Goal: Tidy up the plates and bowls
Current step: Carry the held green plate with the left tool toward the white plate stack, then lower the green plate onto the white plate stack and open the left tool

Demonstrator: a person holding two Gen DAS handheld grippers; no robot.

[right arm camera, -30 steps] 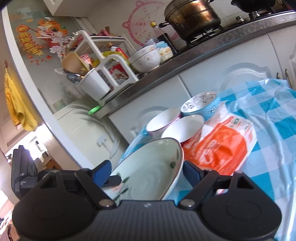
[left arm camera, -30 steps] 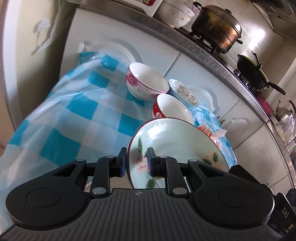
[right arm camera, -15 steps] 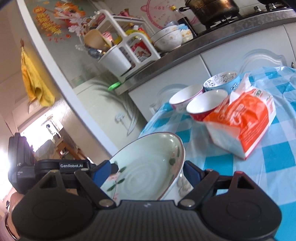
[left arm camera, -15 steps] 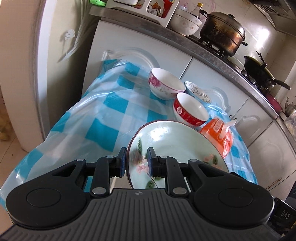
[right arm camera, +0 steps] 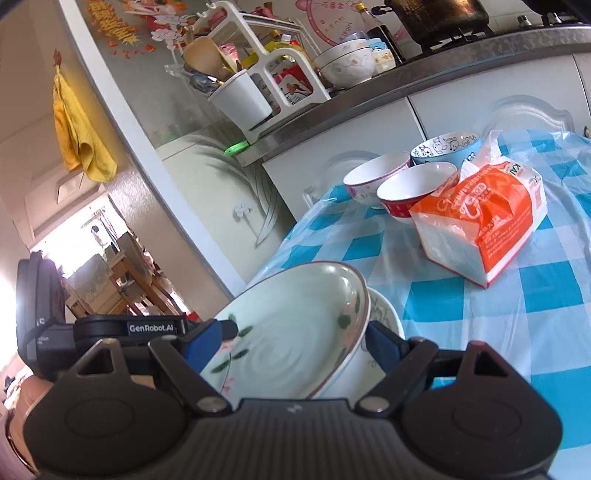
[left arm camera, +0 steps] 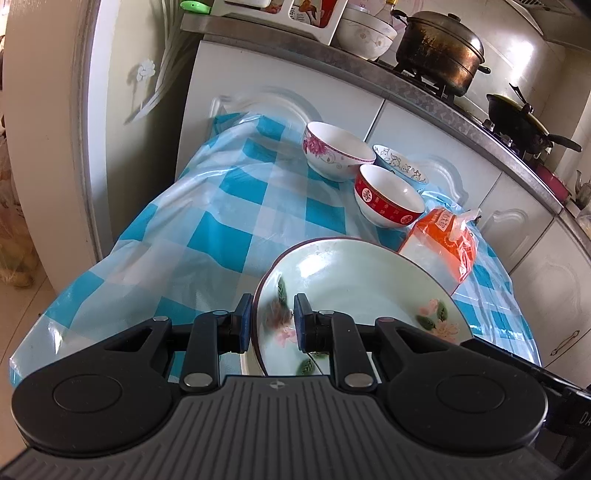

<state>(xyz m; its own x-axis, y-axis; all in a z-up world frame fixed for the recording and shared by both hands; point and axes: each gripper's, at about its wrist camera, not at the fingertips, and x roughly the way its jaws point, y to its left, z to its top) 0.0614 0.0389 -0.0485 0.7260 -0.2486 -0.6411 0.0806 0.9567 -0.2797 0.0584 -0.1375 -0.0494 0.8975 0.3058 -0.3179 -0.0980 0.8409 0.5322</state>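
A pale green plate with pink flowers (left arm camera: pixel 351 280) hangs tilted over the near end of the blue-check table (left arm camera: pixel 221 229). My left gripper (left arm camera: pixel 272 321) is shut on its left rim. In the right wrist view the same plate (right arm camera: pixel 295 325) passes between the wide-apart fingers of my right gripper (right arm camera: pixel 293 341), and the pads do not press on it. A white dish (right arm camera: pixel 384 310) lies just under the plate's right edge. Farther back stand a pink-flowered bowl (left arm camera: pixel 332 155), a red bowl (left arm camera: pixel 388 199) and a blue cartoon bowl (left arm camera: pixel 402 166).
An orange tissue pack (left arm camera: pixel 443 251) lies right of the plate, in front of the bowls. Behind the table run white cabinet doors and a counter with a steamer pot (left arm camera: pixel 439 44), a wok (left arm camera: pixel 517 118), stacked bowls (left arm camera: pixel 365 33) and a white rack (right arm camera: pixel 258 74).
Both grippers have drawn back with the green plate toward the table's near end, so the bowls look farther away. The white dish has come into view under the plate.
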